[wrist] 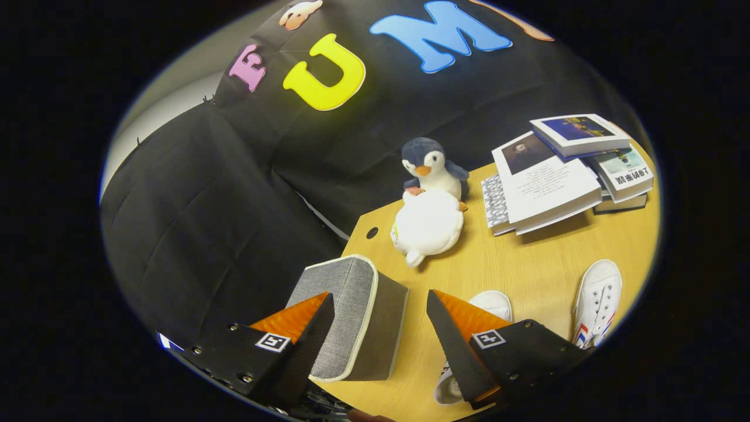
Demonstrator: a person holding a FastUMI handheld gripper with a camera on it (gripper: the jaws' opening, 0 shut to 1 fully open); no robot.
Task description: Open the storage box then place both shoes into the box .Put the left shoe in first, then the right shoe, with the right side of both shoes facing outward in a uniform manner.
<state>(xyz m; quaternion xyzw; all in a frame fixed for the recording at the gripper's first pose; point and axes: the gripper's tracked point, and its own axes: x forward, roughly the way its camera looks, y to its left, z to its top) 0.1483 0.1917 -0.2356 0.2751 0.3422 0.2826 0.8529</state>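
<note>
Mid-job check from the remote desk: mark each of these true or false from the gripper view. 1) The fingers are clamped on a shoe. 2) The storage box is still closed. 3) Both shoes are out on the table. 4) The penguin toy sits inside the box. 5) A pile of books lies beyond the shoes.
1) False. The gripper is open and holds nothing; the grey storage box shows between its fingers.
2) True, as far as the view shows: the box is shut.
3) True. One white shoe lies partly behind one finger, the other white shoe beside it, both on the table.
4) False. The penguin toy sits on the table beyond the box.
5) True. The books are stacked past the shoes.
</note>
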